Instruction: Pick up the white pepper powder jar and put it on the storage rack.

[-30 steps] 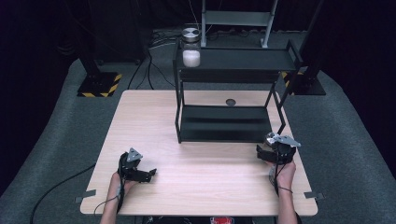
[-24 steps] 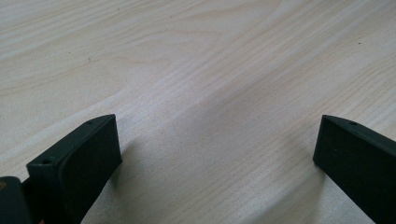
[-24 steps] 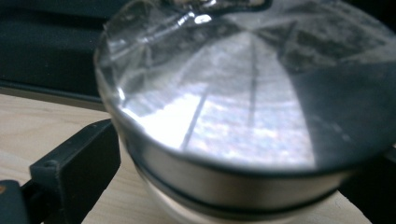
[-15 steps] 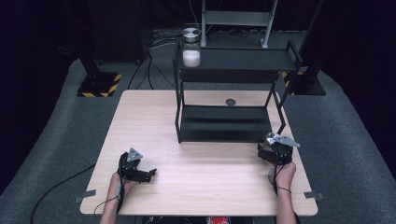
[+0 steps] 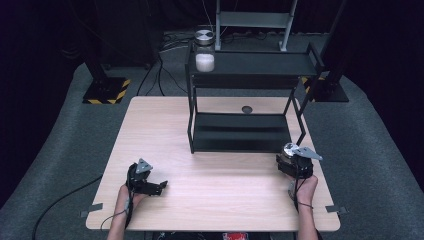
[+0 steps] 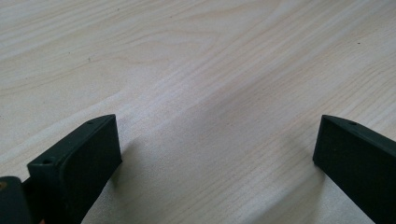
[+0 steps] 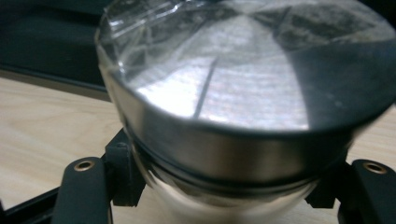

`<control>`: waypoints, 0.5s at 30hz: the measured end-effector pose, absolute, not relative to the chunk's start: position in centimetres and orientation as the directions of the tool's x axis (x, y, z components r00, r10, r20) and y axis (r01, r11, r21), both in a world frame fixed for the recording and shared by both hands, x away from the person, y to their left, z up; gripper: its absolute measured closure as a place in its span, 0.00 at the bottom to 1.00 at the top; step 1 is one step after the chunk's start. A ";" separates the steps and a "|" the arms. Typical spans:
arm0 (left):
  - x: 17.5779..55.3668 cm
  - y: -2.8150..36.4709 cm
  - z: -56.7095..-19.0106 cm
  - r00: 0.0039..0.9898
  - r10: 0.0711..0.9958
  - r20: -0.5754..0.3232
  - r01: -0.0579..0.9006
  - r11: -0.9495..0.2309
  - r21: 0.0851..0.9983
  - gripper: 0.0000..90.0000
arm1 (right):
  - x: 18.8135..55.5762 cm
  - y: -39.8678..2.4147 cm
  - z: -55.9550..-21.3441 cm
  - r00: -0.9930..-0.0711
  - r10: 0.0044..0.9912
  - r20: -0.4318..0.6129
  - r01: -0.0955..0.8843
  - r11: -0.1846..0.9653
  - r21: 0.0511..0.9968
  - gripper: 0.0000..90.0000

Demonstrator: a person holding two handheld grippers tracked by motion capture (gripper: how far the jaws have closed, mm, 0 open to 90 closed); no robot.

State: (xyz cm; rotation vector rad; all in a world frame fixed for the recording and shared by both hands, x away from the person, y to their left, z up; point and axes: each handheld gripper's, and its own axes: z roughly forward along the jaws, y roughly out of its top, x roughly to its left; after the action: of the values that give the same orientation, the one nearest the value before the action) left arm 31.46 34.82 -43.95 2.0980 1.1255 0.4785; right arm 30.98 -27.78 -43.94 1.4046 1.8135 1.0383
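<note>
Jar (image 7: 243,107) with a metal lid sits clamped between the right gripper (image 5: 296,164)'s jaws, which have just closed on it, near the table (image 5: 225,200)'s right front edge beside the black shelf (image 5: 240,132). Over to the left, the left gripper (image 5: 145,182) rests on bare wood, jaws wide apart and holding nothing.

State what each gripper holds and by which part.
The right gripper grips a jar by its glass body just below the metal lid. The left gripper holds nothing.
</note>
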 end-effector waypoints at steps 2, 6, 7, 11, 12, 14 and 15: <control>31.5 34.8 -43.9 0.555 0.832 -0.004 0.575 -0.379 0.725 0.00 | 31.0 -28.1 -43.7 -0.269 0.963 0.000 0.485 0.135 0.864 0.34; 31.5 34.8 -44.0 0.554 0.832 -0.004 0.575 -0.379 0.725 0.00 | 31.1 -28.4 -43.2 -0.300 0.954 0.001 0.478 0.150 0.865 0.34; 31.5 34.8 -43.9 0.554 0.832 -0.005 0.575 -0.379 0.725 0.00 | 31.1 -28.5 -43.0 -0.308 0.951 0.001 0.475 0.153 0.867 0.34; 31.5 34.8 -44.0 0.555 0.832 -0.004 0.574 -0.379 0.726 0.00 | 31.3 -28.7 -42.5 -0.332 0.943 0.004 0.467 0.161 0.869 0.34; 31.5 34.8 -43.9 0.555 0.832 -0.004 0.574 -0.379 0.725 0.00 | 31.3 -28.7 -42.3 -0.338 0.941 -0.001 0.463 0.167 0.870 0.34; 31.5 34.8 -43.9 0.554 0.832 -0.004 0.575 -0.379 0.725 0.00 | 31.4 -28.7 -42.0 -0.345 0.939 -0.002 0.459 0.171 0.872 0.34; 31.5 34.8 -43.9 0.555 0.832 -0.004 0.574 -0.379 0.725 0.00 | 31.5 -28.6 -41.8 -0.346 0.938 -0.003 0.458 0.172 0.872 0.34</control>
State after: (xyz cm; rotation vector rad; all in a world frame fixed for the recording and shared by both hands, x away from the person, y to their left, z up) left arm 31.47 34.82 -43.95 2.0983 1.1255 0.4786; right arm 31.46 -28.62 -41.78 1.3143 1.8896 1.1037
